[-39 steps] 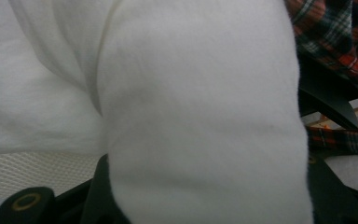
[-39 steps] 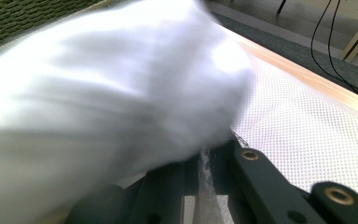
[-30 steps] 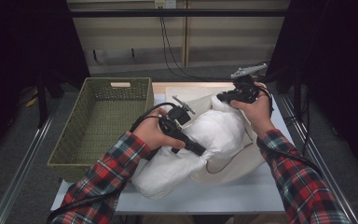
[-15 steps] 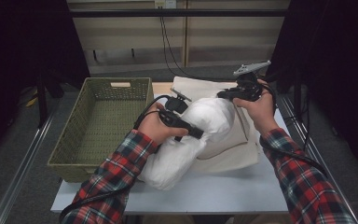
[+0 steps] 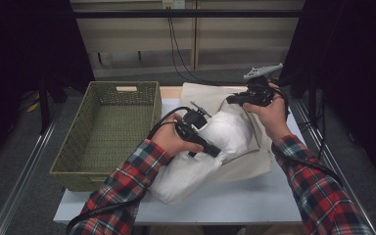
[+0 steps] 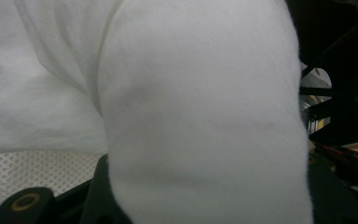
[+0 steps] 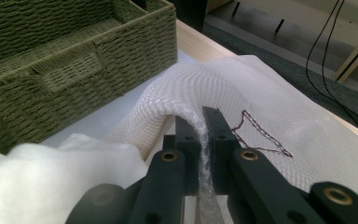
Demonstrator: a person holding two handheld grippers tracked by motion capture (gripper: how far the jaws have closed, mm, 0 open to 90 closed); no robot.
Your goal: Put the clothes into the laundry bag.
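Two grippers at one table (image 5: pixel 254 210). Right gripper (image 7: pixel 201 122): jaws pinched on rim of white mesh bag (image 7: pixel 265 105) (held raised). Left gripper (image 5: pixel 210 149): pressed into white garment (image 5: pixel 225 134) at bag mouth; jaw state cannot be told. Green wicker basket (image 5: pixel 110 132) stands left.

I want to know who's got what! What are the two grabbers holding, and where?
Right gripper pinches the mesh bag by its edge. Left gripper holds the white cloth; where exactly is hidden.

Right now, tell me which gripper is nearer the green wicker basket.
Left. The left gripper, buried in the white garment, sits just beside the basket. The right gripper pinches the mesh bag farther off.
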